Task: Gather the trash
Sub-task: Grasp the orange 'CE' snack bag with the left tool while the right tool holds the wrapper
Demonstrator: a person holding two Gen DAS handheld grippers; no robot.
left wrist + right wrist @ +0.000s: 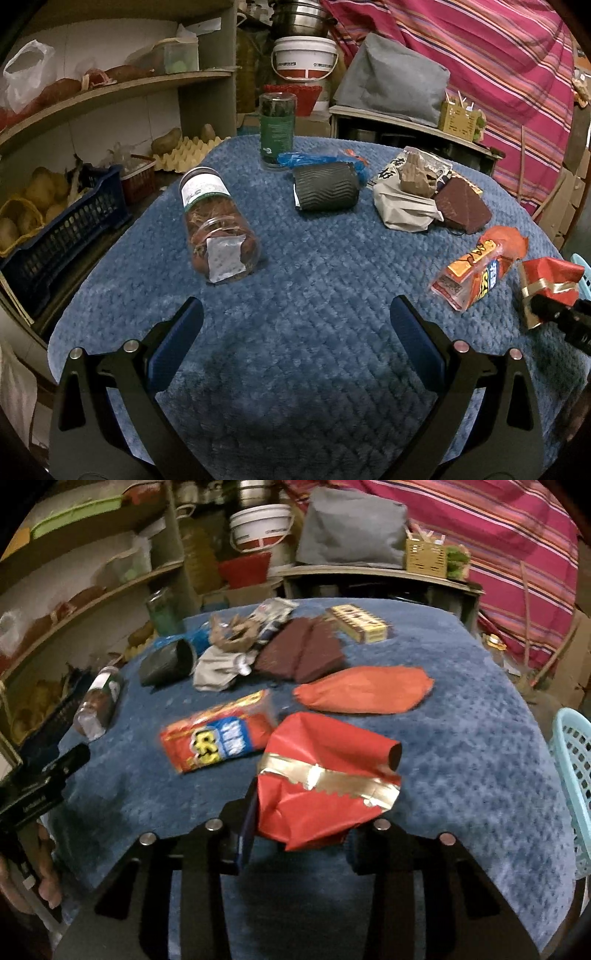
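Setting: a round table covered by a quilted blue cloth [314, 295], with cluttered shelves behind it and a pink striped fabric [498, 66] hanging at the right.
Left gripper [295, 321]: black with blue pads, held above the near part of the cloth; its jaws stand wide apart and nothing is between them.
Right gripper [306, 830]: its jaws are clamped on a crumpled red paper wrapper with a gold foil band [325, 775], held just above the cloth.
Same wrapper in the left view: it sits at the far right edge [546, 280], in the black fingers.
Nearby trash: an orange and blue snack packet [218, 734] lies just left of the held wrapper; a flat orange paper piece [365, 688] lies beyond it.
Farther trash: a dark red folded wrapper [299, 653], a crumpled grey-white bag [218, 668], a black ribbed cup on its side [327, 186], a yellow printed carton [358, 622].
Jars: a clear plastic jar with brown contents [218, 229] lies on its side; a green-labelled jar [277, 129] stands upright at the far edge.
Basket: a pale turquoise plastic basket [572, 768] stands beside the table, at the right.
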